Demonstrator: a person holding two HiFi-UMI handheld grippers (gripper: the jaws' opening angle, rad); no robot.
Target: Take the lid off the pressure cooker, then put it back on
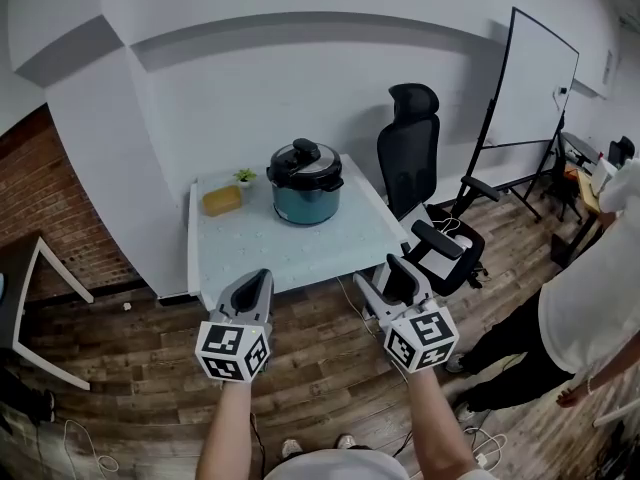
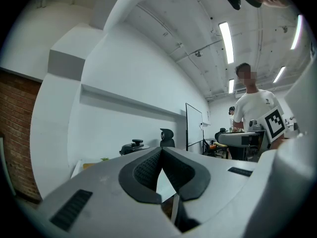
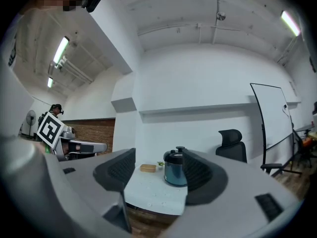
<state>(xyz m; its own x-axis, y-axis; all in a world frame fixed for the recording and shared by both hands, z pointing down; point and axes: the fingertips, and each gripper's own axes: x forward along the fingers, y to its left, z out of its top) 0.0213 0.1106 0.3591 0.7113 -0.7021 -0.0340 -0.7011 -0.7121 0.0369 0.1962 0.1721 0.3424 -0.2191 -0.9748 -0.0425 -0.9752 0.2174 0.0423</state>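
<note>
Dark wood-plank floor (image 1: 310,368), white walls, and a pale table (image 1: 270,253) ahead of two hand-held grippers.

Nearest, over the planks, the left gripper (image 1: 260,278) has its ribbed black pads pressed together at the tips with nothing between them. The right gripper (image 1: 388,278) is spread wide and empty, and its own view frames the tabletop in the gap. Well beyond both, on the rectangular table, stands the round teal pressure cooker (image 1: 306,203). Its glossy black-rimmed lid (image 1: 305,164) is seated on top, with a knob and handle. A yellow block (image 1: 222,200) and a small green plant (image 1: 244,177) sit to its left. Behind are a black mesh office chair (image 1: 413,153) and a tilted whiteboard (image 1: 535,78).
</note>
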